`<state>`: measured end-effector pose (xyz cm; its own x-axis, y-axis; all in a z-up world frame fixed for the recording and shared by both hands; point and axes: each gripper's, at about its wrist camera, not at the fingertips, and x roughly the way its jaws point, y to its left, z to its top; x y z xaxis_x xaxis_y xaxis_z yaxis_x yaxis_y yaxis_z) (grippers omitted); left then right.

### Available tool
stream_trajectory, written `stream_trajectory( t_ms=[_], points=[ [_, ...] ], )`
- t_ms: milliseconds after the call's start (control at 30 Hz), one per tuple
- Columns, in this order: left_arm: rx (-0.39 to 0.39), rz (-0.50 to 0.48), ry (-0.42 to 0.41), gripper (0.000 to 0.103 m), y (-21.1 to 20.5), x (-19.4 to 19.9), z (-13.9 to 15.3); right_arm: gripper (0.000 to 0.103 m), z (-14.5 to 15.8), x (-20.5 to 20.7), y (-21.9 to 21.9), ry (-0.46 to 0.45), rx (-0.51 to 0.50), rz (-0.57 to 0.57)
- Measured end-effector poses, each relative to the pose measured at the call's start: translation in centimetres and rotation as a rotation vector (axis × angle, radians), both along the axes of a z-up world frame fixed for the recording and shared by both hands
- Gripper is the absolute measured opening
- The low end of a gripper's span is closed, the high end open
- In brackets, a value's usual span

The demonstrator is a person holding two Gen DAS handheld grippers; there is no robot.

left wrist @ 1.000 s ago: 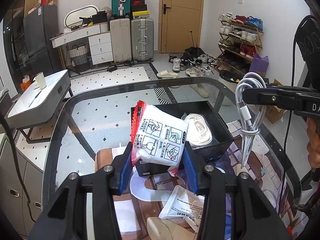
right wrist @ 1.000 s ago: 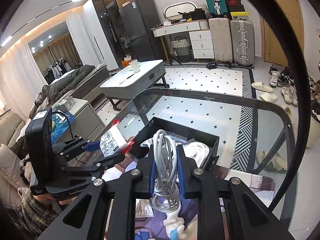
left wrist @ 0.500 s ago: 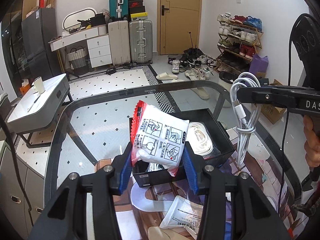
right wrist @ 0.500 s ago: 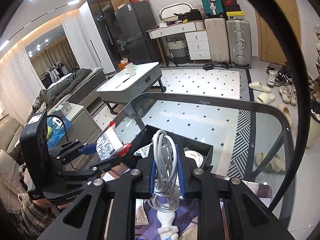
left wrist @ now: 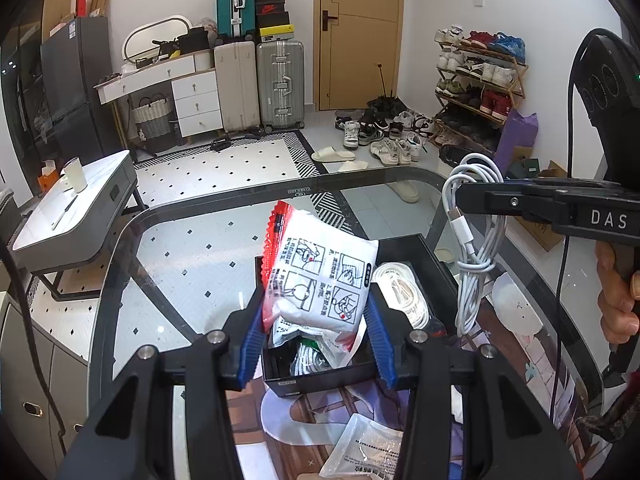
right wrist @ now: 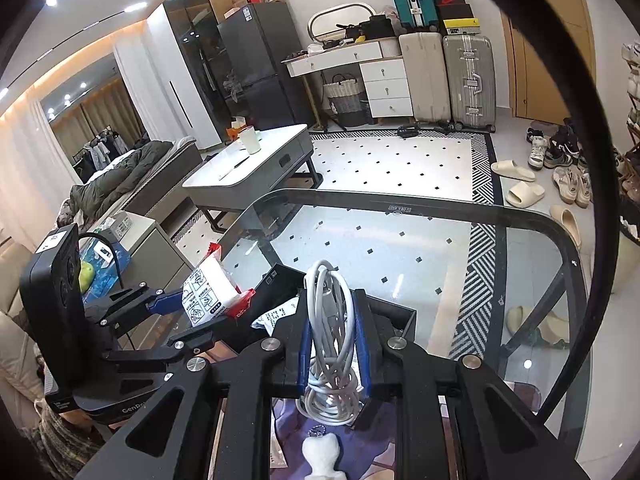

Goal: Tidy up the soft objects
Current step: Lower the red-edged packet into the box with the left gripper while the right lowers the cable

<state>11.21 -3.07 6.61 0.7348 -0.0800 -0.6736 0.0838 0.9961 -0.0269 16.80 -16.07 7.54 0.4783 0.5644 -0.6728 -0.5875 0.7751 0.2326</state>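
Note:
My left gripper is shut on a white packet with a red edge and printed pictures, held above the near end of an open black box. Inside the box lie a coil of white cord and other plastic packets. My right gripper is shut on a bundled white charging cable. In the left wrist view that cable hangs from the right gripper over the box's right side. The right wrist view shows the left gripper and its packet at the box's left end.
The box sits on a glass table with a printed mat under it. A clear plastic packet lies on the mat in front of the box. A small white figure lies below my right gripper. A hand grips the right tool.
The left gripper with its packet has come closer to the box, whose near end is now under the packet. The hanging cable has shifted left toward the box.

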Motion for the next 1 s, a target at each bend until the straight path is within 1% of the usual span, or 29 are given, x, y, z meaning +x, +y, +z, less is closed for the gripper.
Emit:
stream_trajectory(
  t_ms=[367, 1000],
  points=[
    [-0.006, 0.008, 0.019, 0.045, 0.2, 2.1, -0.1, 0.019, -0.1, 0.7, 0.8, -0.011, -0.049, -0.020],
    [-0.007, 0.008, 0.058, 0.045, 0.6, 4.5, -1.6, 0.019, -1.8, 3.0, 2.9, 0.038, -0.069, -0.002]
  ],
)
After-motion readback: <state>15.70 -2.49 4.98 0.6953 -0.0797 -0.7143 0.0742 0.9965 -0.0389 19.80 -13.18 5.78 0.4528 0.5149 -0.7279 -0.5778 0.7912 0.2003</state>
